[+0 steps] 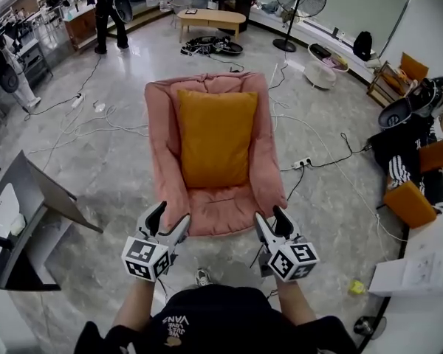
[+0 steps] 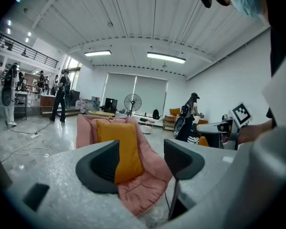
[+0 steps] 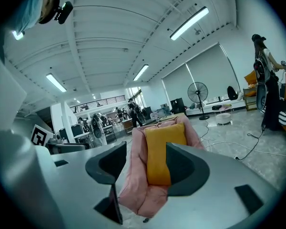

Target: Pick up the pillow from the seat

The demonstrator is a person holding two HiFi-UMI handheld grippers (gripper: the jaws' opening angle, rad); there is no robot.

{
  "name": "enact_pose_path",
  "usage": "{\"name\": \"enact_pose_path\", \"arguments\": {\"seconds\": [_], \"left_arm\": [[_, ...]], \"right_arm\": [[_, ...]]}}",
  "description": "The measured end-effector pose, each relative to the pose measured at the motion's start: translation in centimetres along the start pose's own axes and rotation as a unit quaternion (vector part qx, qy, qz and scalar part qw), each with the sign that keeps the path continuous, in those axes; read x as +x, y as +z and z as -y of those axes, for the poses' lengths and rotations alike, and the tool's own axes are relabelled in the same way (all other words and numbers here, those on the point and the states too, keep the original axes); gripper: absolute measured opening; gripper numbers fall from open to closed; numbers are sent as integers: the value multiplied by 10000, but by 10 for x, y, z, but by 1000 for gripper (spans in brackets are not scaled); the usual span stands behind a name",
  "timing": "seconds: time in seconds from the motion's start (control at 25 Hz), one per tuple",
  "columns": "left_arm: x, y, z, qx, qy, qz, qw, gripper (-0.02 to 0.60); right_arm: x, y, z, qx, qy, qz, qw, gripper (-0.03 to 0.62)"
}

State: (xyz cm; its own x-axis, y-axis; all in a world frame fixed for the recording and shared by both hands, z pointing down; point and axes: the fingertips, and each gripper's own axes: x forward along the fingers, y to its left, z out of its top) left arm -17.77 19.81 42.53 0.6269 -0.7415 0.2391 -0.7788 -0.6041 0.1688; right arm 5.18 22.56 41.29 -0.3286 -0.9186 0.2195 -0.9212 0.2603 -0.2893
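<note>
Both claws, left claw [image 1: 165, 226] and right claw [image 1: 275, 226], were wide open and empty, equally short of the upright orange pillow [image 1: 215, 136] propped lengthwise up the pink seat [image 1: 162, 161] straight ahead.

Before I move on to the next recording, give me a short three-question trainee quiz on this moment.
1. Pick one. The orange pillow rests: A) flat on the floor; B) leaning against the back of the pink chair; C) on a table.
2. What do the left gripper and the right gripper hold?
3. True or false: the right gripper already touches the pillow.
Key: 1: B. 2: Nothing; both have their jaws apart, at the chair's front edge. 3: False.
</note>
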Motion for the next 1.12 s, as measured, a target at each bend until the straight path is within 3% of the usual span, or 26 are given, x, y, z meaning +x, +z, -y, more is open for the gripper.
{"name": "enact_pose_path", "arguments": {"seconds": [0.28,0.68,1.12], "left_arm": [[32,-5,-28,-112,136,-112,9998,288],[110,7,-80,-297,695,-172,9970,288],[196,7,-108,-532,989,-441,9927,287]], "right_arm": [[46,5,25,57,-13,-82,9999,244],[156,31,78,-43,393,-308,9987,244],[242,55,142,-84,632,-648,9959,244]]}}
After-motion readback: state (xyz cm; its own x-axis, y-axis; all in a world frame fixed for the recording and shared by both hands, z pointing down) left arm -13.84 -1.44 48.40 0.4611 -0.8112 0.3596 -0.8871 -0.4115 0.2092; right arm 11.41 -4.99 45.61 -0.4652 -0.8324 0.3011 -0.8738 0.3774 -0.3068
